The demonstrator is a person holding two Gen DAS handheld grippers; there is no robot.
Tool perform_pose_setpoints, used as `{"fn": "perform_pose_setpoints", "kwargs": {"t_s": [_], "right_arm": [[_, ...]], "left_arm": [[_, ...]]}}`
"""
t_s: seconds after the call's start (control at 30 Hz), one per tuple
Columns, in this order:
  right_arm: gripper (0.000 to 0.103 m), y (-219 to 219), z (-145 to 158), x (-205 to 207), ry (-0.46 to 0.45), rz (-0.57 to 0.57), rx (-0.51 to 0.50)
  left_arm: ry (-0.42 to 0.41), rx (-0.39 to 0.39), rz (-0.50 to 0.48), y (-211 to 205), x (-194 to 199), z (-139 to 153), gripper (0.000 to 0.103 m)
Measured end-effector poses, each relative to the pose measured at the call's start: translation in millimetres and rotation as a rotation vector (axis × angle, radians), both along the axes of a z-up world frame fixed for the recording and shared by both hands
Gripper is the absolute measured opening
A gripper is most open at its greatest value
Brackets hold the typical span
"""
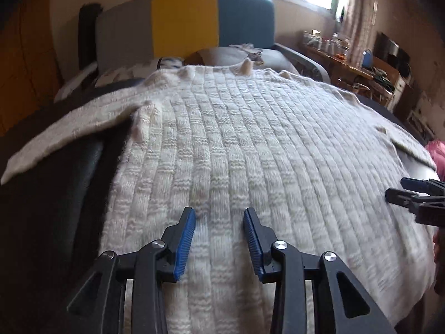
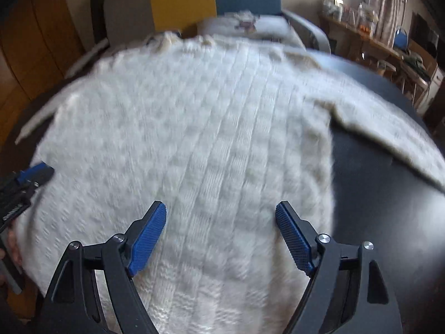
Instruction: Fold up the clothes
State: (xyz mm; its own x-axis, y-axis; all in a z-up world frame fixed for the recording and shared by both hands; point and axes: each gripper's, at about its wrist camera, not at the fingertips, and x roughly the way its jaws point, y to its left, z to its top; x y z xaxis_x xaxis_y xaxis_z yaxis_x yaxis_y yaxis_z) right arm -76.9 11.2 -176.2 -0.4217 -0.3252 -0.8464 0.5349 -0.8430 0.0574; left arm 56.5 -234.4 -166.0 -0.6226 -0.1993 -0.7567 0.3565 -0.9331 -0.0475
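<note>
A cream cable-knit sweater [image 1: 250,144] lies flat on a dark table [image 1: 55,200], neck at the far end. Its sleeves spread out to each side, one on the left [image 1: 69,130] and one on the right [image 2: 389,144]. My left gripper [image 1: 219,213] hovers over the sweater's near part, jaws open, only knit showing below the gap. My right gripper [image 2: 221,206] stands wide open above the same near part, closer to the sweater's right side, with nothing between its blue pads. Each gripper shows at the edge of the other view: the right gripper [image 1: 396,188], the left gripper [image 2: 46,171].
Beyond the table stands a chair [image 1: 183,19] with grey, yellow and blue back panels and light-coloured things piled on its seat [image 1: 239,53]. A cluttered wooden shelf [image 1: 347,64] runs along the right wall. Something pink [image 1: 438,156] sits at the right edge. Bare dark table [image 2: 375,208] shows right of the sweater.
</note>
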Motion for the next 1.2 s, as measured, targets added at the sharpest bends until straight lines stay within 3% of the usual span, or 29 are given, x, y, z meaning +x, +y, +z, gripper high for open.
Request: {"fn": "perform_pose_setpoints", "kwargs": {"t_s": [0.1,0.33,0.5,0.67,0.77,0.9,1.03,1.2], "right_arm": [[0.100,0,-7,7,0.050,-0.014,-0.001],[0.101,5,-8,9,0.071,-0.020,-0.024],[0.102,2,-8,12,0.088,-0.022,-0.032],[0.102,2,-8,13,0.097,-0.028,-0.030],[0.102,2,-8,13,0.099,-0.029,-0.029],[0.102,2,-9,12,0.094,-0.027,-0.025],[0.102,-1,-8,9,0.064,-0.040,0.002],[0.102,-18,4,4,0.037,-0.049,0.035]], "left_arm": [[0.019,0.012,-0.015,-1,7,0,0.037],[0.069,0.152,0.025,-30,45,6,0.037],[0.116,0.184,0.064,-54,81,13,0.037],[0.120,0.169,0.025,-52,68,17,0.037],[0.034,0.158,0.024,-47,52,1,0.037],[0.048,0.129,0.009,-46,56,-1,0.037],[0.097,0.221,0.014,-59,53,12,0.036],[0.145,0.237,-0.051,-66,23,27,0.037]]}}
